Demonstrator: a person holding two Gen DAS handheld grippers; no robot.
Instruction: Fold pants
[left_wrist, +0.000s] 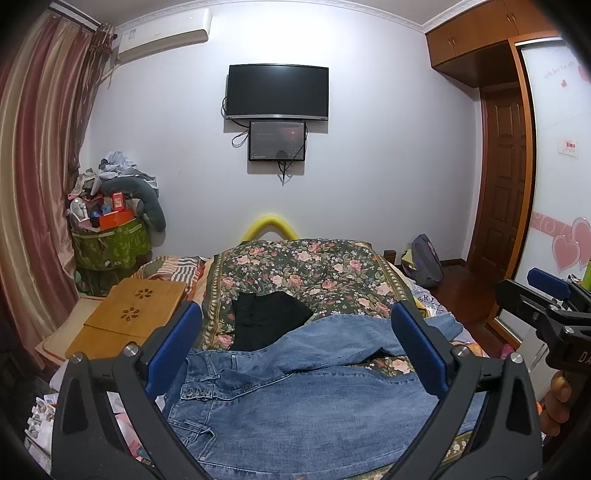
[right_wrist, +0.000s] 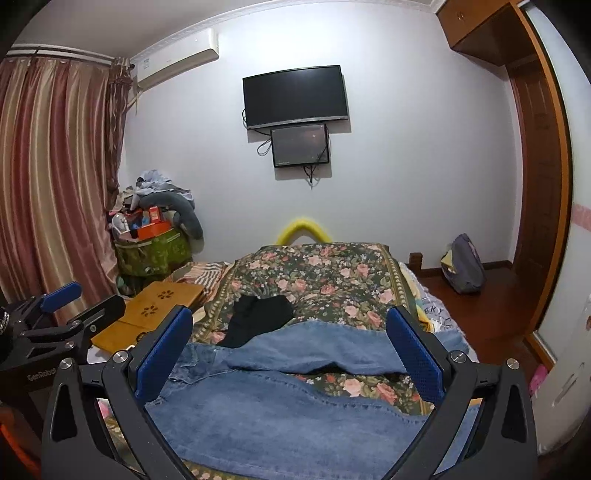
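Left gripper (left_wrist: 295, 354) sits over the waistband end of the jeans (left_wrist: 295, 398), jaws spread wide, nothing between the blue pads (left_wrist: 173, 350). Waistband w/ button and pocket seams shows just inside its left finger. Jeans lie flat on the floral bedspread (left_wrist: 303, 266), long axis running left-right across the bed: waist at left, legs trailing right. Far leg angles up and away, leaving a gap of bedspread between the two legs. A black garment (left_wrist: 266, 321) lies just beyond the jeans, touching the far edge.

Right gripper (right_wrist: 291, 362) hangs over the leg section, also fully apart and empty; denim passes under both fingers, near leg closest to the cam. Each gripper shows at the edge of the other's view, so they're side by side, near each other.

Judgement: left is nearer the waist, right nearer the legs/hems. Folding likely needs the legs laid together first, so right takes the far leg and left pins the waistband.
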